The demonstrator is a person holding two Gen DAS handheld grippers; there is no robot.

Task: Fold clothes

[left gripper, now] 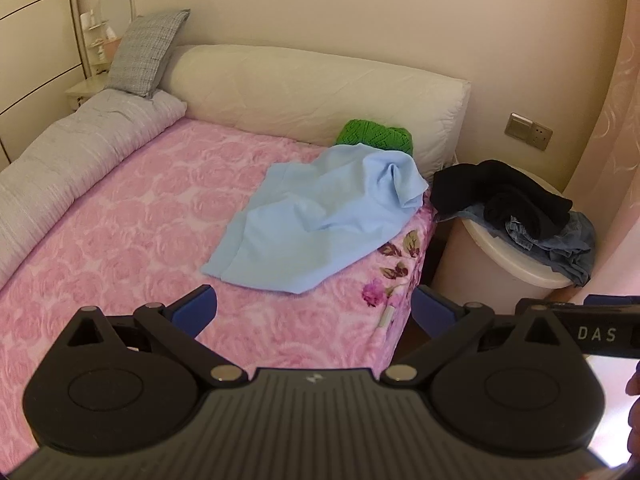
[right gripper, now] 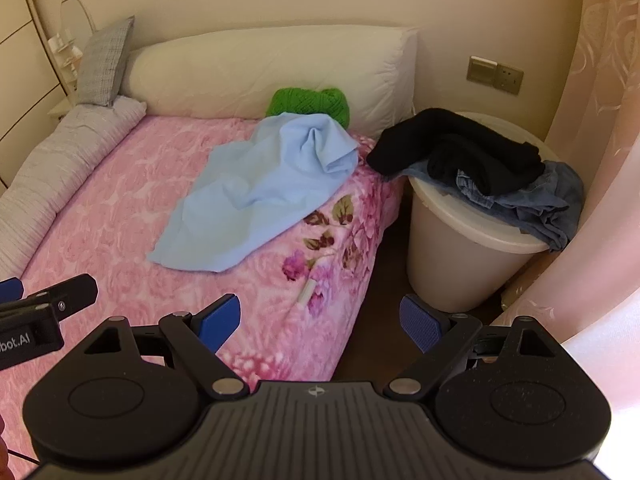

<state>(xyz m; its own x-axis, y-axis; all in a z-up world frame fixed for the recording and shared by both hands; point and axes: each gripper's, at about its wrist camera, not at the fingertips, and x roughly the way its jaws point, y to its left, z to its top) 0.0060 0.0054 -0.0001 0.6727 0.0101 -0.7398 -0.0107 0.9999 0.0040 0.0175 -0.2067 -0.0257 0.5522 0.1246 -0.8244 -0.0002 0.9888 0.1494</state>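
Observation:
A light blue garment (left gripper: 320, 216) lies crumpled on the pink bed (left gripper: 132, 240), near its right edge; it also shows in the right wrist view (right gripper: 256, 196). A green knit garment (left gripper: 376, 136) (right gripper: 310, 104) sits behind it against the white bolster. My left gripper (left gripper: 316, 312) is open and empty, held in front of the blue garment, apart from it. My right gripper (right gripper: 320, 324) is open and empty over the bed's right edge, nearer than the garment. The left gripper's body (right gripper: 36, 320) shows at the right view's left.
A white round bin (right gripper: 464, 248) beside the bed carries a black garment (right gripper: 460, 152) and blue denim (right gripper: 548, 204). A white bolster (left gripper: 320, 92), a grey pillow (left gripper: 148, 52) and a rolled grey quilt (left gripper: 72, 152) line the bed. A pink curtain (right gripper: 600, 120) hangs at right.

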